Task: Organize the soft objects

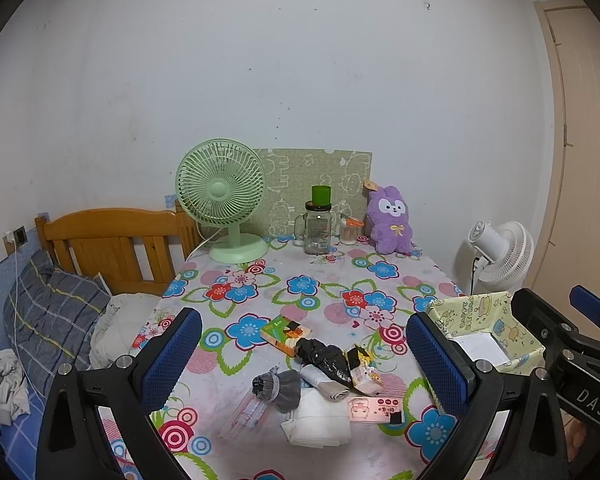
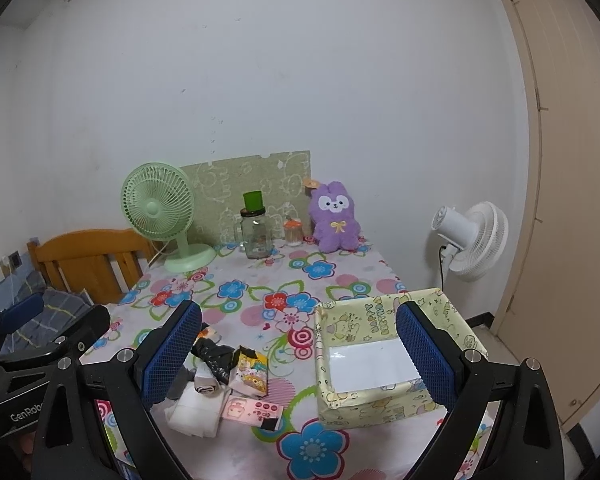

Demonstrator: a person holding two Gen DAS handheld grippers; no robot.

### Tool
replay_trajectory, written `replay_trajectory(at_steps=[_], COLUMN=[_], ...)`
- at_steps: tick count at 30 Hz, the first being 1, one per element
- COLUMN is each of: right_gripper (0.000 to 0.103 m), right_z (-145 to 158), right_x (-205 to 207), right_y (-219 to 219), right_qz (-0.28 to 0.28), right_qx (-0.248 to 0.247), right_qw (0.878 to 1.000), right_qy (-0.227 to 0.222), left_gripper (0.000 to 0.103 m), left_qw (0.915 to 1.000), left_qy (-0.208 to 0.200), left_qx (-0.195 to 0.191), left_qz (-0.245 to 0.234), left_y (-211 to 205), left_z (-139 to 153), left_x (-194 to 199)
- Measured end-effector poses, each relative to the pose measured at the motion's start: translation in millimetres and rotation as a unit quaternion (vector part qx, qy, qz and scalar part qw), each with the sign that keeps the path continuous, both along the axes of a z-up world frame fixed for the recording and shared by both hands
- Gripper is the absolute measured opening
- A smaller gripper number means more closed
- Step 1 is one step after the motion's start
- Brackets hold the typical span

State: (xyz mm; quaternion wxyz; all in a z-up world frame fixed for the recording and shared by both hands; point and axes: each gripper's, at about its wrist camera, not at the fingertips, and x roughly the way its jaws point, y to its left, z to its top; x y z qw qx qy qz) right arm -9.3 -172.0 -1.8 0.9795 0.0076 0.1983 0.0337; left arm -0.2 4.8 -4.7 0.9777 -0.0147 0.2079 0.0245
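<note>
Hovering low over the near edge of the flowered tablecloth, left gripper spread wide with nothing between its blue pads, right gripper likewise spread wide and empty. Just ahead, a heap of small items at the near middle of the table: white folded cloth, grey sock beside it, rolled pale cloth, crumpled black plastic bag lying over them, a cartoon-printed tissue pack touching the bag, a pink printed card in front, a clear wrapper to the left. Slightly further, a small green and orange box touching the black bag. To the right of the heap, apart from it, an open yellow cartoon-printed box with white paper on its bottom, nothing else inside. Beyond, a bare stretch of cloth. At the far edge, against the wall, green desk fan, glass mug jar with a green cup on its lid, a small jar with an orange top, and a purple plush bunny sitting upright before a green patterned board. Off the table, a wooden headboard and plaid pillow on the left, a white standing fan and a beige door on the right.
</note>
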Motion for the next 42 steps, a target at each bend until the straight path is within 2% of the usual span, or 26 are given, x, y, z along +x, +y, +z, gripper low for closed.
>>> replay_trajectory(at_steps=[12,36,42], right_gripper=[0.099,0.099,0.099], right_z=[-2,-3,-5], right_x=[1,3,10], right_y=[-1,1,3], right_qz=[0.006,-0.007,-0.008], right_qx=[0.012,0.000,0.001], right_qw=[1.000,1.000,1.000], right_qy=[0.010,0.007,0.011], left_gripper=[0.103,0.102,0.099], left_qw=[1.0000,1.0000,0.9999], left_qy=[0.000,0.003,0.014], left_qx=[0.005,0.004,0.003], left_qz=[0.004,-0.001,-0.006], left_y=[-2,-7,-4], left_z=[-3,-3,-13], left_x=[-1,2,12])
